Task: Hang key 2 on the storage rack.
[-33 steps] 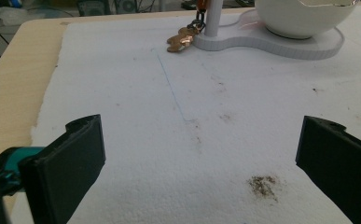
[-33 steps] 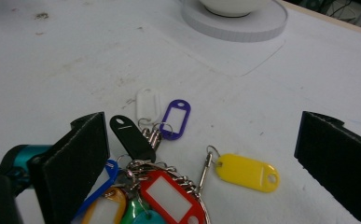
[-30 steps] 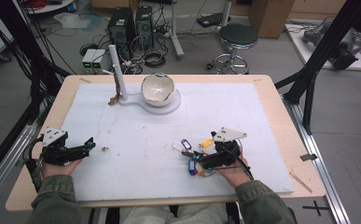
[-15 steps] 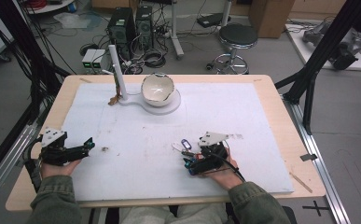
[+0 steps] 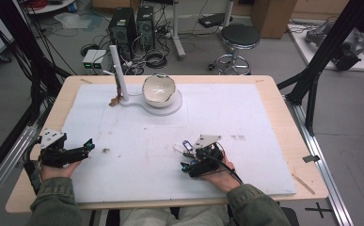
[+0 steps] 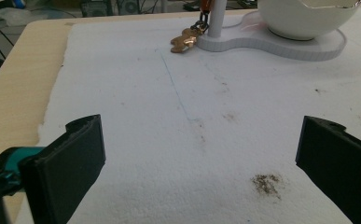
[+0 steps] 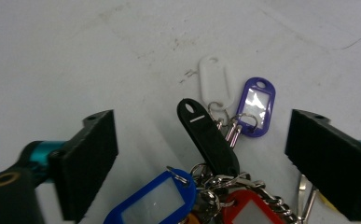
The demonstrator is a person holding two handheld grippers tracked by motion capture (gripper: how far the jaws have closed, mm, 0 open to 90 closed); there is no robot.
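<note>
Right gripper (image 7: 201,158): it had slid in over the bunch of key tags (image 7: 215,154) since a second earlier, when it stood just to the bunch's right in the high view; its jaws, wide apart, had just been closing a little, with the bunch between them but no pad pressing on it.
Bunch of key tags: lay flat on the white mat (image 5: 245,122), well in front of the bowl (image 5: 160,89), black, white, purple, blue and red tags fanned out.
Left gripper (image 6: 201,158): rested unmoved, jaws apart over bare mat, far to the bowl's near left.
Meaning: the pick-up looked about to begin; the squeeze was not yet made.
</note>
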